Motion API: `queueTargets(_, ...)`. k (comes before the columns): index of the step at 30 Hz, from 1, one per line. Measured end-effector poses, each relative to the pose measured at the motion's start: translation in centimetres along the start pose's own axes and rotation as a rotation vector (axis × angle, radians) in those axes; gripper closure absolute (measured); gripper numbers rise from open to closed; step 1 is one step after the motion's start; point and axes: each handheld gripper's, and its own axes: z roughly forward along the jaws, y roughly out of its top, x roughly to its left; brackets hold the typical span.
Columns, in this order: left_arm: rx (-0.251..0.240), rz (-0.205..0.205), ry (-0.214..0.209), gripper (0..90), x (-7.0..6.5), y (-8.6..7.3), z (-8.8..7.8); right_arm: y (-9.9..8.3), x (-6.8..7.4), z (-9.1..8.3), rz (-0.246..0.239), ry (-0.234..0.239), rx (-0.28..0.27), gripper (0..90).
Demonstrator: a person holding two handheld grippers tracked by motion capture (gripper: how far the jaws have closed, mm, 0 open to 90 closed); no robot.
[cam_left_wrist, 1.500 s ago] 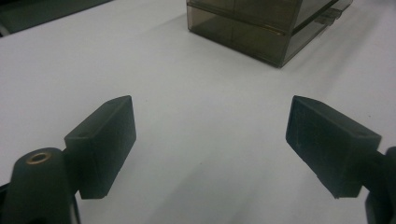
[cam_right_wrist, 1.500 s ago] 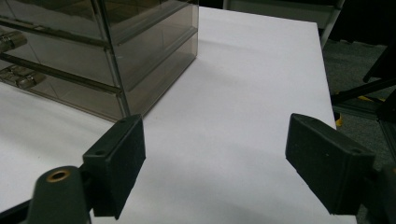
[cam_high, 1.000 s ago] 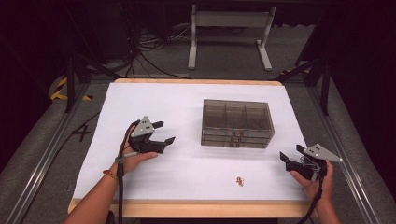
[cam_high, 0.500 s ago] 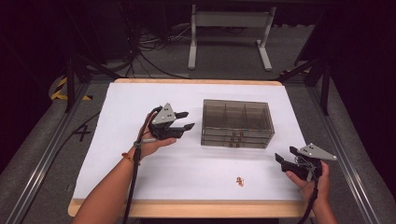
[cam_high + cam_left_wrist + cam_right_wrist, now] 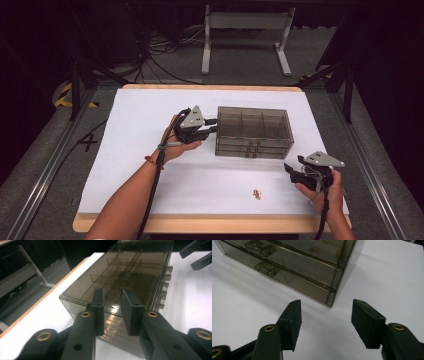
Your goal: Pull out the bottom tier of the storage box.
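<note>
Fingers, left gripper [image 5: 212,129]: just narrowing, small gap, nothing pinched, at box [image 5: 255,131] left end to brace it | right gripper [image 5: 291,170]: closing, spread, empty, near box's right corner.

The compartment box [image 5: 254,131] is smoky translucent grey-brown, its dividers showing through, on a plain white tabletop [image 5: 145,115] edged in pale wood. Both grippers are black with brass-coloured rivets, the left gripper [image 5: 209,128] and the right gripper [image 5: 289,169] each topped by a grey plate. A small orange-brown thing [image 5: 257,194] lies near the near edge
</note>
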Motion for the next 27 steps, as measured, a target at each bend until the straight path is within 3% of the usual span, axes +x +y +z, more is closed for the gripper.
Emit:
queueTargets(7, 0.006, -0.035, -0.064, 85.9, 0.4, -0.1, 0.0, 1.0, 2.1, 1.2, -0.013, 0.023, 0.018, 49.2)
queueTargets(14, 0.023, -0.042, -0.076, 87.8, 0.4, 0.2, 0.0, 2.2, 4.4, 3.3, -0.046, -0.001, 0.060, 50.1)
queueTargets(16, 0.012, -0.066, -0.084, 89.2, 0.5, 0.0, 0.1, 2.6, 4.9, 3.8, -0.033, -0.010, 0.065, 49.8)
queueTargets(19, 0.015, -0.059, -0.084, 89.6, 0.5, 0.1, 0.1, 2.7, 5.5, 4.6, 0.007, -0.006, 0.076, 49.4)
queueTargets(23, 0.017, -0.050, -0.083, 89.7, 0.4, 0.1, 0.1, 2.8, 6.3, 5.3, 0.024, -0.005, 0.105, 49.8)
queueTargets(27, 0.008, -0.056, -0.093, 89.7, 0.6, 0.0, 0.1, 3.3, 7.2, 6.1, 0.083, -0.012, 0.125, 51.9)
